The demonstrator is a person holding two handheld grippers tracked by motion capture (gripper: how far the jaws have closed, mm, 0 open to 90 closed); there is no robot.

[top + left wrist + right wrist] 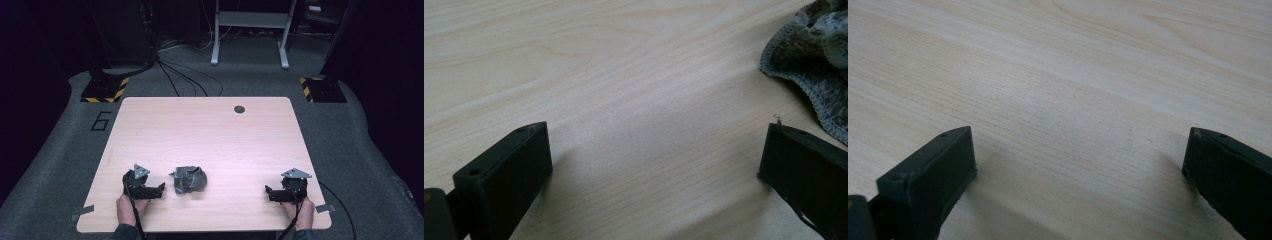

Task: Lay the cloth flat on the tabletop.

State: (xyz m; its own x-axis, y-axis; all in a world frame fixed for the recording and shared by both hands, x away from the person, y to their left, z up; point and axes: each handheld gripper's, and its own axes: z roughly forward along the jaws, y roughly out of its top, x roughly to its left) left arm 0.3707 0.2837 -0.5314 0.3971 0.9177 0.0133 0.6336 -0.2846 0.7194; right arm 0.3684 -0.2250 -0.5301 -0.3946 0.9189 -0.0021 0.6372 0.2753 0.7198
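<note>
A crumpled grey cloth (190, 180) lies on the light wooden table (210, 135) near the front, left of centre. My left gripper (161, 188) rests on the table just left of the cloth, its jaws spread wide with nothing between them. In the left gripper view the cloth (814, 60) with its stitched hem lies at the upper right, just beyond the right jaw, and the left gripper (656, 152) stands open over bare wood. My right gripper (268, 192) sits near the front right corner, open and empty; its own view shows the right gripper (1079, 152) over bare wood.
A dark round cable hole (239, 109) marks the table's far edge. Beyond the table lie grey carpet, black cables (180, 75), a white metal frame (250, 30) and two yellow-black striped stand bases (105, 89). Tape tabs (82, 212) stick out at the front corners.
</note>
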